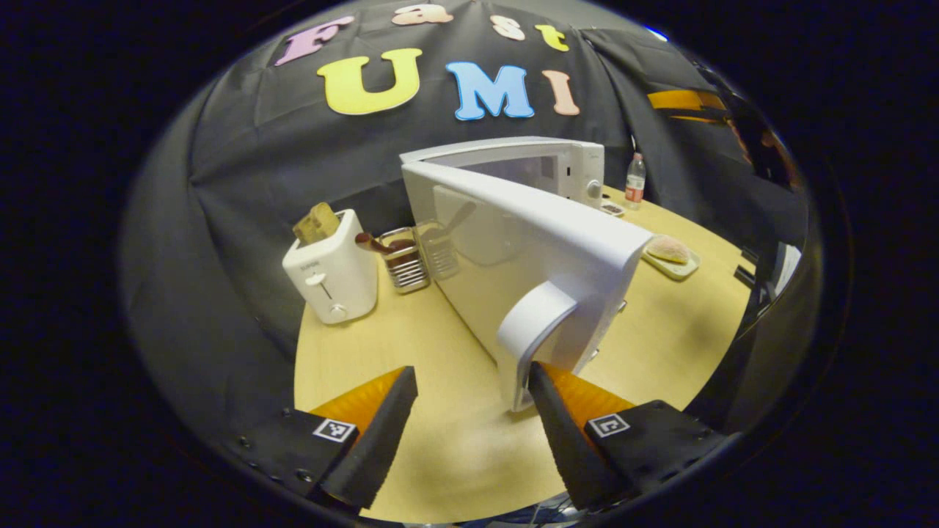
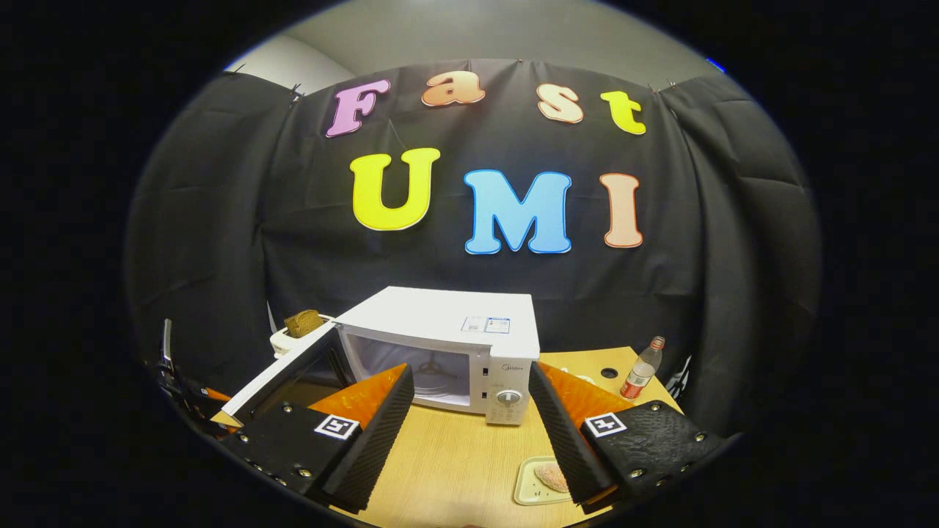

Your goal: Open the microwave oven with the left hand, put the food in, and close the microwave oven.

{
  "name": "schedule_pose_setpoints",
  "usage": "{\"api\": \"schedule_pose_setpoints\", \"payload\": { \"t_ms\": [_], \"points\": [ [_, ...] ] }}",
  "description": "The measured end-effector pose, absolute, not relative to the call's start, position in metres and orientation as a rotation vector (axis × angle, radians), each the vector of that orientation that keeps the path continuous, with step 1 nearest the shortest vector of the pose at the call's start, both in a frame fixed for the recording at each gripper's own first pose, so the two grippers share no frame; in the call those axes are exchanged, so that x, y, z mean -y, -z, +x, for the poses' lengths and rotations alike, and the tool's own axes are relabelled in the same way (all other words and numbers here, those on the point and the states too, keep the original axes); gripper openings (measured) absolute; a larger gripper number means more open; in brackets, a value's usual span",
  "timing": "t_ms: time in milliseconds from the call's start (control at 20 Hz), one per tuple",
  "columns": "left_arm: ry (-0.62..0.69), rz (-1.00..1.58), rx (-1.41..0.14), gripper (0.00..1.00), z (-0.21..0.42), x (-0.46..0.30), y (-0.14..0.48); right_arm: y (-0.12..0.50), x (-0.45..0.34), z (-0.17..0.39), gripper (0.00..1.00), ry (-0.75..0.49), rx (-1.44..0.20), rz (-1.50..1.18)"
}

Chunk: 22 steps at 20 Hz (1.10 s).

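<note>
In the left gripper view, the microwave oven [image 1: 557, 172] is seen with its door [image 1: 513, 257] swung wide on the wooden table [image 1: 440, 440]. The left gripper [image 1: 473, 411] is held at the door's curved handle [image 1: 532, 330], its jaws spread wide and closed on nothing; one finger lies against the handle's lower end, the other well clear of it. The food [image 1: 667, 249] rests on a small tray [image 1: 671, 265] on the table beyond the door's outer edge. Left of the microwave oven stand a toaster [image 1: 334, 275] with bread [image 1: 317, 222] in its slot and a metal rack [image 1: 405, 260].

In the right gripper view, the microwave oven [image 2: 455, 348] is faced head-on, its cavity [image 2: 414, 370] exposed and the door [image 2: 275, 381] swung out to the left. The right gripper [image 2: 469, 425] hovers in front of the microwave oven, jaws wide apart and empty. The tray [image 2: 524, 490] with the food [image 2: 550, 477] sits on the table [image 2: 455, 462] just in front of the microwave oven's control panel, partly hidden behind one finger. A bottle [image 2: 642, 370] stands to the right of the microwave oven.

The opening appears done; loading is judged to be next. The tray is best gripped by its rim, kept level, and carried straight into the cavity, while the door is kept fully clear of the path.
</note>
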<state>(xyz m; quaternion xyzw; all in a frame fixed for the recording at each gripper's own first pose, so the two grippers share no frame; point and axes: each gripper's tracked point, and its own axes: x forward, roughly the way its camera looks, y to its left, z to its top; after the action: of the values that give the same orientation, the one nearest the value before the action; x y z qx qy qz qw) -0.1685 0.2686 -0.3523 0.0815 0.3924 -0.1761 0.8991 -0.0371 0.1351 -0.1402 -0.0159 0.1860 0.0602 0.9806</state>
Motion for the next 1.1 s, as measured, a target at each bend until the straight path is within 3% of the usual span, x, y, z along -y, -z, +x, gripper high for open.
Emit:
{"api": "schedule_pose_setpoints", "payload": {
  "t_ms": [150,300,500,750,850,1100],
  "points": [
    [0.339,0.186,-0.84,0.96,-0.199,-0.273,0.352,0.146,-0.121,-0.037,0.96,-0.11,-0.377,-0.052],
    [0.269,0.163,-0.859,0.98,-0.225,-0.278,0.341,0.166,-0.098,-0.037,0.96,-0.106,-0.414,-0.075],
    [0.141,0.079,-0.793,1.0,-0.236,-0.261,0.289,0.228,-0.063,-0.036,0.96,-0.156,-0.576,-0.147],
    [0.069,0.07,-0.599,0.96,-0.192,-0.194,0.192,0.314,-0.022,-0.049,0.96,-0.227,-0.826,-0.202],
    [0.07,0.06,-0.541,1.0,-0.169,-0.165,0.158,0.345,-0.007,-0.06,0.96,-0.248,-0.906,-0.217],
    [0.01,-0.032,-0.369,1.0,-0.112,-0.11,0.08,0.4,0.021,-0.069,0.96,-0.284,-1.026,-0.209]
  ]
}}
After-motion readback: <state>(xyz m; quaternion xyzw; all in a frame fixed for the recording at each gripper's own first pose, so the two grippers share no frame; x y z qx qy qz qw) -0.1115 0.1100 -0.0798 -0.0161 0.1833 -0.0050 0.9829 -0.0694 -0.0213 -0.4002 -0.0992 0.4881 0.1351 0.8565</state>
